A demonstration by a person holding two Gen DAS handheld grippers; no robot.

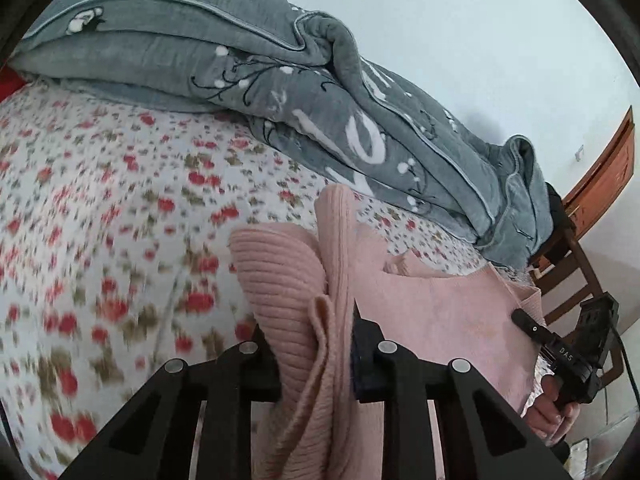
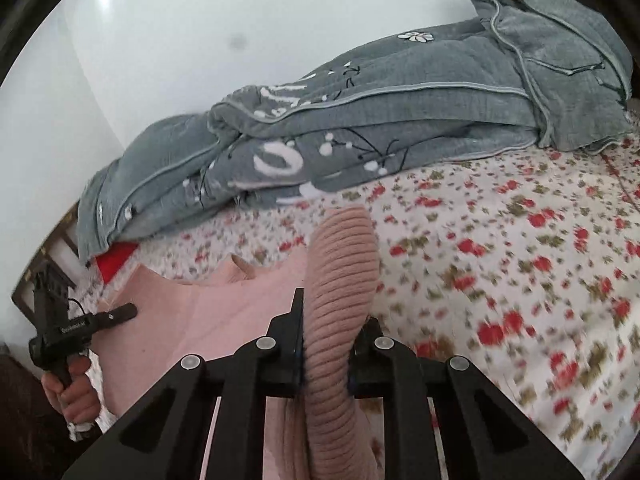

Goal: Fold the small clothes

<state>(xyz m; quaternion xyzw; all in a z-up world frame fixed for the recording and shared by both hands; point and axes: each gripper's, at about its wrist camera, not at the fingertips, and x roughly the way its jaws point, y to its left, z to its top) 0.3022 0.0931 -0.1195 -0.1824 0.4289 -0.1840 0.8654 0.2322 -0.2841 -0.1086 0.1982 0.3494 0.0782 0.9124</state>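
A pink knit sweater point(image 1: 432, 304) hangs lifted above the floral bed sheet point(image 1: 100, 200), stretched between both grippers. My left gripper point(image 1: 310, 324) is shut on a ribbed edge point(image 1: 276, 280) of it, with folds of knit bunched between the pads. In the left wrist view my right gripper point(image 1: 528, 322) shows at the right, a hand on its handle, its tip at the sweater's far edge. My right gripper point(image 2: 336, 308) is shut on a ribbed band point(image 2: 344, 260) of the sweater point(image 2: 224, 312). My left gripper point(image 2: 120, 314) shows at the left there, held by a hand.
A rumpled grey quilt point(image 1: 240, 60) with white and black print lies along the far side of the bed, against a white wall, also seen in the right wrist view point(image 2: 400, 120). A wooden chair point(image 1: 580, 264) stands beyond the bed's end. A red item point(image 2: 116, 260) peeks from under the quilt.
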